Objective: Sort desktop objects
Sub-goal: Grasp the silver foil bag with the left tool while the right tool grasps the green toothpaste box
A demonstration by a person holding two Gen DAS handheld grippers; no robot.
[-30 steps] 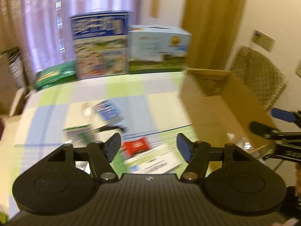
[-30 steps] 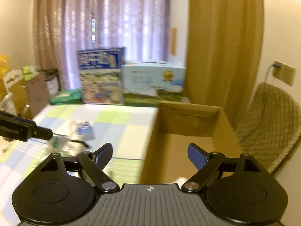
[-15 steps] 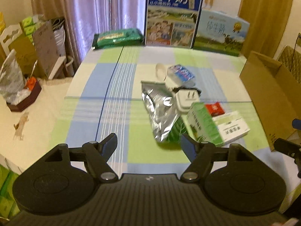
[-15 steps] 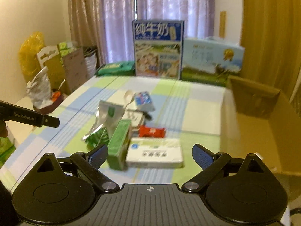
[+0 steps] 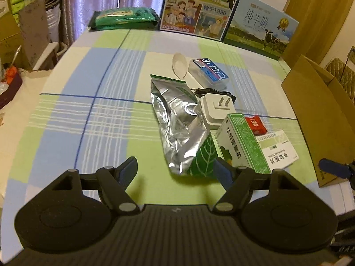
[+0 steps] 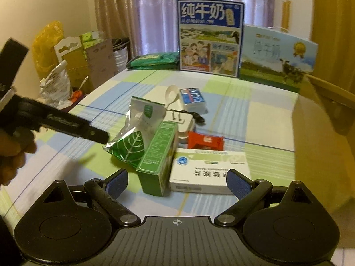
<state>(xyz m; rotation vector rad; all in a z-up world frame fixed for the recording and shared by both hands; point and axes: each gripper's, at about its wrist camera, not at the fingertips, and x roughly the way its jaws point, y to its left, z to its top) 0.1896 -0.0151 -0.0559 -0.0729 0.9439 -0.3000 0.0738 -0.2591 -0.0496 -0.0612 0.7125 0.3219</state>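
A cluster of items lies mid-table: a silver foil bag (image 5: 179,124) (image 6: 133,141) with a green leaf end, a green box (image 5: 241,144) (image 6: 158,155), a white medicine box (image 5: 278,151) (image 6: 210,168), a red packet (image 5: 256,124) (image 6: 205,141), a white plug adapter (image 5: 218,108) and a blue-labelled case (image 5: 209,72) (image 6: 193,98). My left gripper (image 5: 175,171) hovers open just before the foil bag's near end. My right gripper (image 6: 177,181) is open, close in front of the green and white boxes. Neither holds anything.
An open cardboard box (image 5: 321,119) (image 6: 319,119) stands at the table's right side. Two milk cartons (image 5: 199,11) (image 6: 277,57) and a green pack (image 5: 122,18) line the far edge. A white scoop (image 5: 179,67) lies beside the case. Clutter sits left of the checked tablecloth (image 5: 88,110).
Both views have swung from the cardboard box toward the item cluster and dropped closer to it. Both grippers stay open.
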